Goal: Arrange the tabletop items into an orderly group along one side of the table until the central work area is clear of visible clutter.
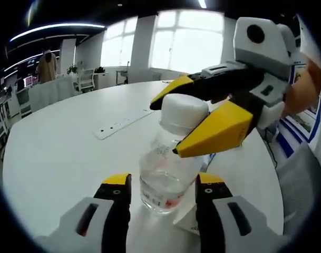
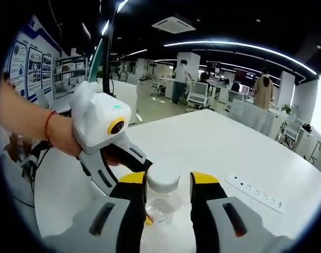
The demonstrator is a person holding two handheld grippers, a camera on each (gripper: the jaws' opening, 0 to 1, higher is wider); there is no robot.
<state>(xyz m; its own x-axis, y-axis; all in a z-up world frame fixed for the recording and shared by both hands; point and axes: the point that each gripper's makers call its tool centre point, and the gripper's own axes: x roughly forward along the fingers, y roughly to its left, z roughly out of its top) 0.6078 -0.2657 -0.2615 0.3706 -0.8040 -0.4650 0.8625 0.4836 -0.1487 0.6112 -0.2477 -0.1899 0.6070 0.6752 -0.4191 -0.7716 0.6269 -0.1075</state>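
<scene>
A clear plastic bottle (image 1: pixel 165 176) with a white cap (image 1: pixel 184 113) stands upright on the white table (image 1: pixel 65 153). My left gripper (image 1: pixel 164 182) is open, its yellow-tipped jaws flanking the bottle's base with a small gap on the left side. My right gripper (image 1: pixel 168 126) reaches in from the right, with one yellow jaw behind the cap and the other in front of the neck. In the right gripper view, the right gripper (image 2: pixel 169 179) brackets the cap (image 2: pixel 163 179), touching on the left and with a slit showing on the right. The left gripper's white body (image 2: pixel 102 124) is held in a hand.
A white power strip (image 1: pixel 123 122) lies on the table beyond the bottle, also seen as the power strip (image 2: pixel 258 192). A white card (image 1: pixel 189 224) lies by the bottle's base. Office chairs (image 1: pixel 86 79) and desks stand past the table's rounded edge.
</scene>
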